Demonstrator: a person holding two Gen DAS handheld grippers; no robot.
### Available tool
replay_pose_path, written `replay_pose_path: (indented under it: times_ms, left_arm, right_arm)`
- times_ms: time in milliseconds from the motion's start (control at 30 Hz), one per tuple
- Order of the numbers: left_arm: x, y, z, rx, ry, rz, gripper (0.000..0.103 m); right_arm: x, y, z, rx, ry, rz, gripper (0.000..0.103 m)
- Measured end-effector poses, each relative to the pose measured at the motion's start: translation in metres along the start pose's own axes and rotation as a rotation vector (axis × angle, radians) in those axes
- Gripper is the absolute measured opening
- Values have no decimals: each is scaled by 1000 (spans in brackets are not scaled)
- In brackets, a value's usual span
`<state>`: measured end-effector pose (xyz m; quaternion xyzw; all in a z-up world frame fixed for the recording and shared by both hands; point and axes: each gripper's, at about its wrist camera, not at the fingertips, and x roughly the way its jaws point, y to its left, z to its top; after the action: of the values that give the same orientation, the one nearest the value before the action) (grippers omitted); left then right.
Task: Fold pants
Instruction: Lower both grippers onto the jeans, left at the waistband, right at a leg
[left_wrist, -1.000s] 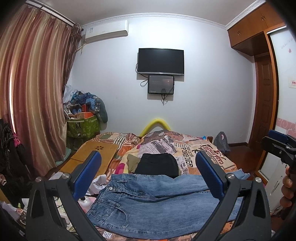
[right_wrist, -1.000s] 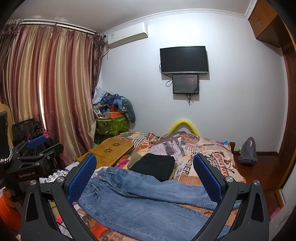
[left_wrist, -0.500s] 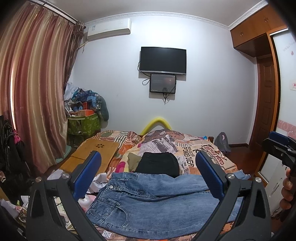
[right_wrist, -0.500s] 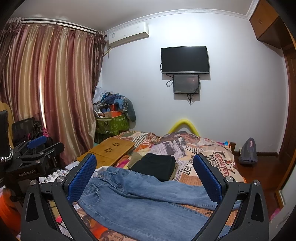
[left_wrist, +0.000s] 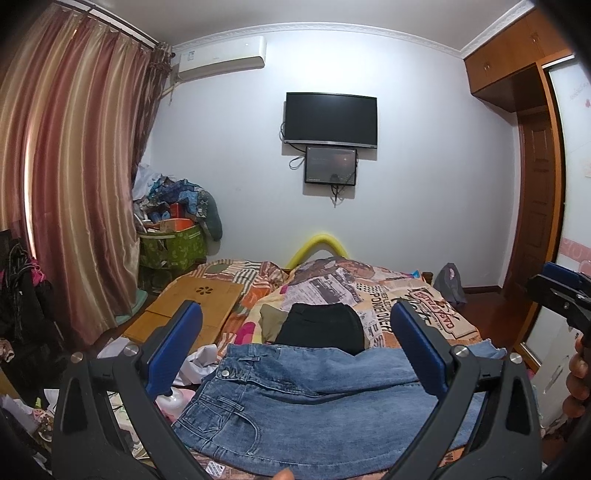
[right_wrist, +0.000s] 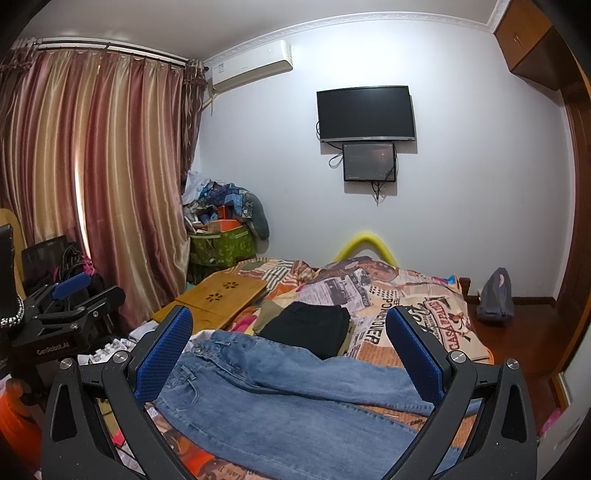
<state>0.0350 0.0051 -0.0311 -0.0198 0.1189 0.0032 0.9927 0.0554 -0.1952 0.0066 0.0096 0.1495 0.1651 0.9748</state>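
Blue jeans (left_wrist: 295, 406) lie spread flat across the near end of the bed, waistband to the left, legs to the right; they also show in the right wrist view (right_wrist: 280, 398). My left gripper (left_wrist: 295, 350) is open and empty, held above the jeans. My right gripper (right_wrist: 291, 350) is open and empty, also above them. Each gripper shows at the edge of the other's view: the right one (left_wrist: 557, 295), the left one (right_wrist: 70, 306).
Folded black pants (left_wrist: 321, 326) lie on the patterned bedspread (left_wrist: 406, 295) behind the jeans. A wooden lap table (left_wrist: 192, 306) sits on the bed's left. A green basket of clutter (left_wrist: 173, 243) stands by the curtain. A TV (left_wrist: 330, 118) hangs on the far wall.
Both views have shifted very slightly; the grippers stay open above the jeans and the jeans have not moved.
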Motion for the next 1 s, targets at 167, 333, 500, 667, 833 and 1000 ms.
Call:
replay_pose_path:
  times_ms: [167, 333, 500, 667, 833, 1000]
  left_arm:
    - [14, 8, -1, -5, 20, 3, 103]
    - [39, 17, -2, 19, 47, 24, 103]
    - [75, 29, 5, 61, 77, 58, 103]
    - [130, 43, 14, 94, 149, 121, 103]
    - [195, 60, 10, 123, 235, 131, 103]
    - [273, 77, -17, 138, 373, 143, 103]
  right_arm:
    - [6, -3, -1, -12, 4, -10, 103]
    - [19, -17, -2, -4, -2, 6, 103]
    - [52, -41, -3, 14, 75, -33, 103]
    - [85, -74, -4, 20, 136, -84, 103]
    - [127, -108, -7, 32, 228, -108, 103]
    - [171, -137, -25, 14, 334, -139, 103]
